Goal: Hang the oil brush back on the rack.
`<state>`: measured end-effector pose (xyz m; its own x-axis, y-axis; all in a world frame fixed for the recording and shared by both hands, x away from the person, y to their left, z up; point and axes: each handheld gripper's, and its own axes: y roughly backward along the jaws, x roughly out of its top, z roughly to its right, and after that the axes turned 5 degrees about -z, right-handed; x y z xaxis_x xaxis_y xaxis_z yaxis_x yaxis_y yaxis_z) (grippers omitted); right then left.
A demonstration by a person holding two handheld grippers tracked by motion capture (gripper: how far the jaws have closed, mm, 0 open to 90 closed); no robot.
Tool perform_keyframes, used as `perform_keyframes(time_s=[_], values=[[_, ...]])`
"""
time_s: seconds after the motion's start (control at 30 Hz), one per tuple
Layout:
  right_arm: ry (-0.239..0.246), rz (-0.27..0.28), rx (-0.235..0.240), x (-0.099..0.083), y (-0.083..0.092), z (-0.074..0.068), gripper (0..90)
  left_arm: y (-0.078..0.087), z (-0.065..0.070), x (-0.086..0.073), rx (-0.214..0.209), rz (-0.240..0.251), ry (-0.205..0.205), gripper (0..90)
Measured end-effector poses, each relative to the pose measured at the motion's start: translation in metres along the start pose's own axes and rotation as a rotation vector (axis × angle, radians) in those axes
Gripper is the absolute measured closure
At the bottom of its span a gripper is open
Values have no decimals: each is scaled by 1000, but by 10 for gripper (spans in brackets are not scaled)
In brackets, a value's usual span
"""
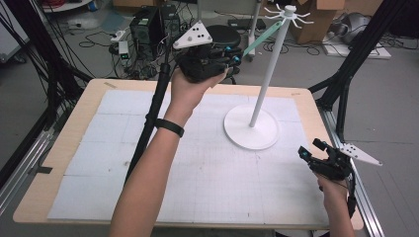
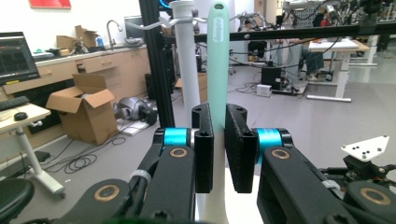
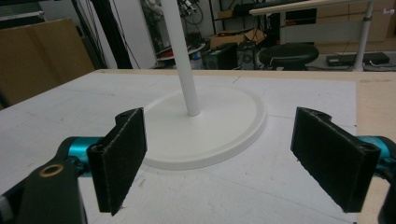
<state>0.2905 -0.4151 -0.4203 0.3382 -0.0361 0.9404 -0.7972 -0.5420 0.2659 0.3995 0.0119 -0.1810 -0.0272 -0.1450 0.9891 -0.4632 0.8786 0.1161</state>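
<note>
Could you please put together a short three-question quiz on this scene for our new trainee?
1. True or false: the right gripper is shut on the stand's pole.
2. What does the left gripper hold?
A) a mint-green utensil handle
B) a cable
C) a cardboard box
3. Fill in: the white stand's round base rests on the ____.

Key: 1 false, its jaws stand wide apart, holding nothing. 2 A, the mint-green utensil handle. 3 table.
</note>
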Motion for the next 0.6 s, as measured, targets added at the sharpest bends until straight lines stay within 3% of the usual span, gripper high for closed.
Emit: perform_keyframes(time_s=[0.37, 0.6], values=[[-11, 1, 3, 0, 1, -1, 173, -6, 0, -1, 25, -12, -1, 824], [-9, 3, 4, 0, 1, 0, 174, -7, -4, -3, 63, -14, 13, 824]])
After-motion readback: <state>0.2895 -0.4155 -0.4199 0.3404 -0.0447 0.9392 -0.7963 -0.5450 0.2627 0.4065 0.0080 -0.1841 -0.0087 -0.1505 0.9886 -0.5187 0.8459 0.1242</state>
